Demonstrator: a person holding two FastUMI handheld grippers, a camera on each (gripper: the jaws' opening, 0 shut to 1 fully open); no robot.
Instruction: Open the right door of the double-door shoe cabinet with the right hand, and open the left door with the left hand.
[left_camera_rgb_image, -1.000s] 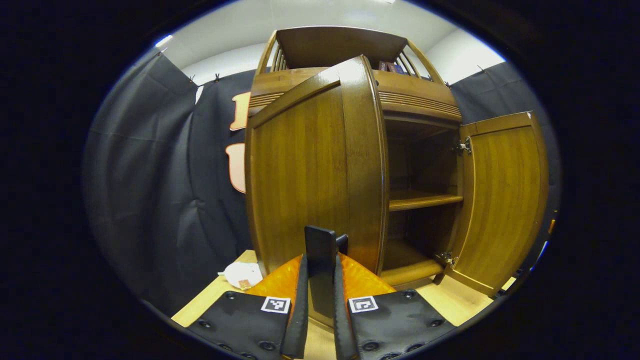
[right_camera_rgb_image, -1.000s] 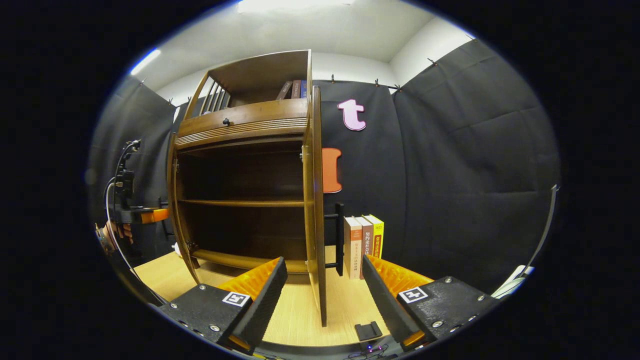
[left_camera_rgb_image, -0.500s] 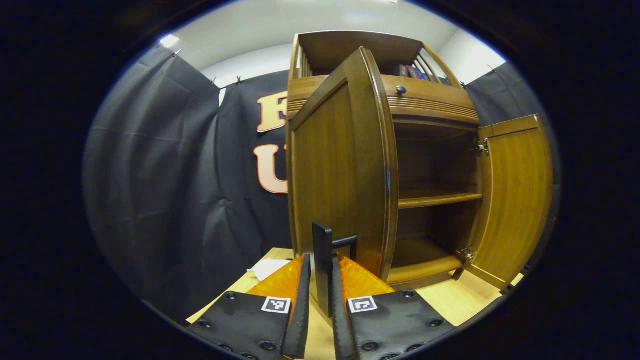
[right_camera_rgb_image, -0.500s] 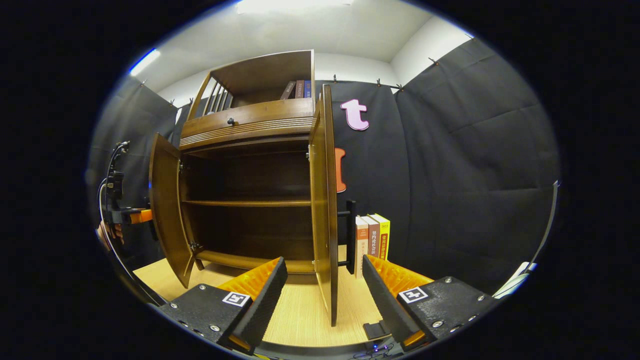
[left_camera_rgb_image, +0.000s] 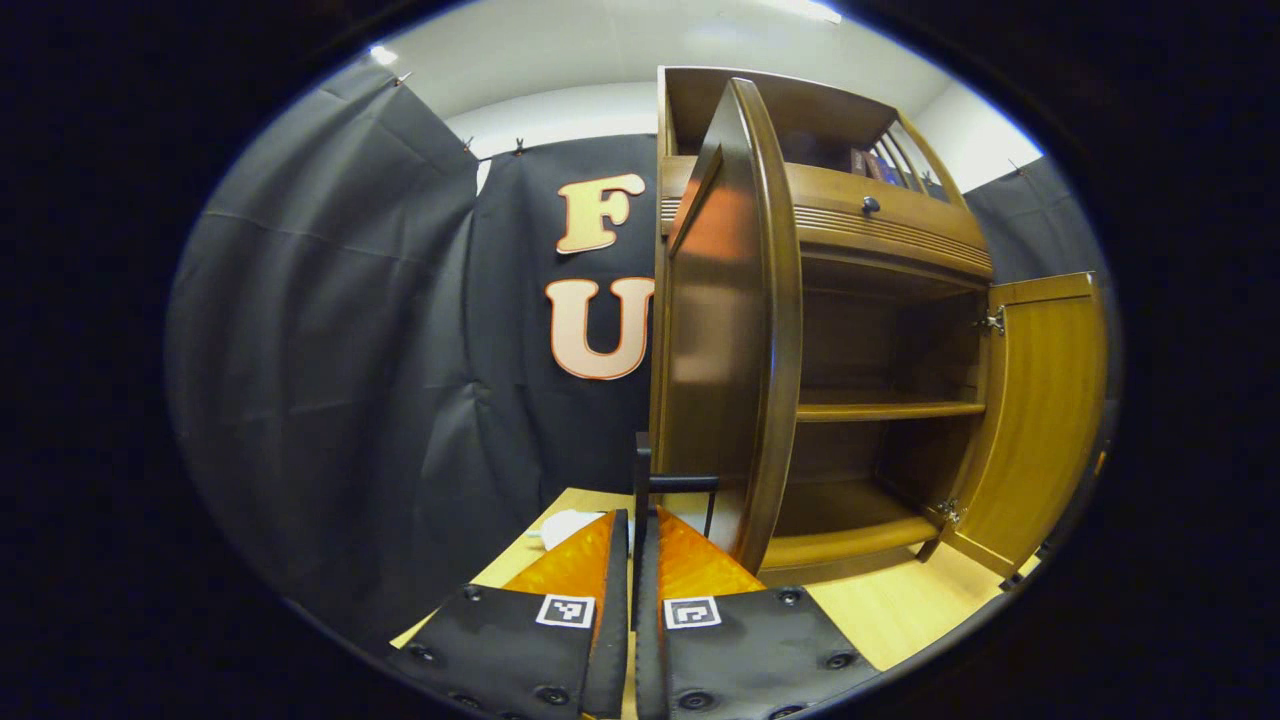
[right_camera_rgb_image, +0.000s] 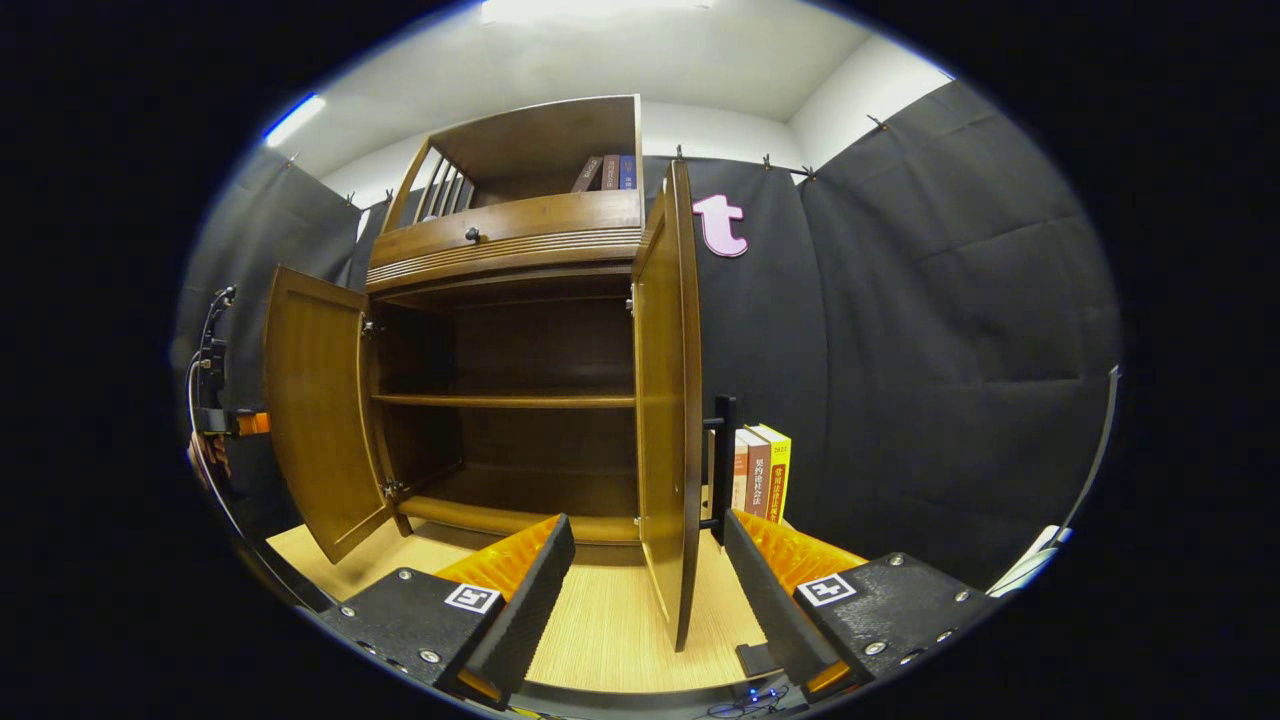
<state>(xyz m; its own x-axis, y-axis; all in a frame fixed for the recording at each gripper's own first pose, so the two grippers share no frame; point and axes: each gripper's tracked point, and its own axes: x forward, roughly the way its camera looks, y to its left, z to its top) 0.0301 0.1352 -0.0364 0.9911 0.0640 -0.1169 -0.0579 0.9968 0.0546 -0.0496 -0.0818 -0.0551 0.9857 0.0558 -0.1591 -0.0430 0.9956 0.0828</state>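
The wooden shoe cabinet (right_camera_rgb_image: 505, 235) stands with both doors swung out. In the left gripper view the left door (left_camera_rgb_image: 725, 330) is seen almost edge-on, and my left gripper (left_camera_rgb_image: 635, 522) is shut on its black handle (left_camera_rgb_image: 642, 470). The right door (left_camera_rgb_image: 1040, 410) hangs wide open at the far right. In the right gripper view the right door (right_camera_rgb_image: 668, 400) stands edge-on ahead, its black handle (right_camera_rgb_image: 722, 465) on the far side. My right gripper (right_camera_rgb_image: 648, 550) is open, its fingers (right_camera_rgb_image: 540, 570) on either side of the door's edge without pressing it. The left door (right_camera_rgb_image: 315, 420) shows at left, and beside it the left gripper (right_camera_rgb_image: 238, 422) in a hand.
The cabinet rests on a light wooden tabletop (right_camera_rgb_image: 600, 630). Several books (right_camera_rgb_image: 765, 475) stand upright right of the cabinet, behind the right door. More books (right_camera_rgb_image: 605, 172) sit on the top shelf. A white crumpled object (left_camera_rgb_image: 560, 525) lies on the table near the left door.
The left door has swung much further outward with my left gripper still shut on its handle. The right gripper stays open and has shifted only a little.
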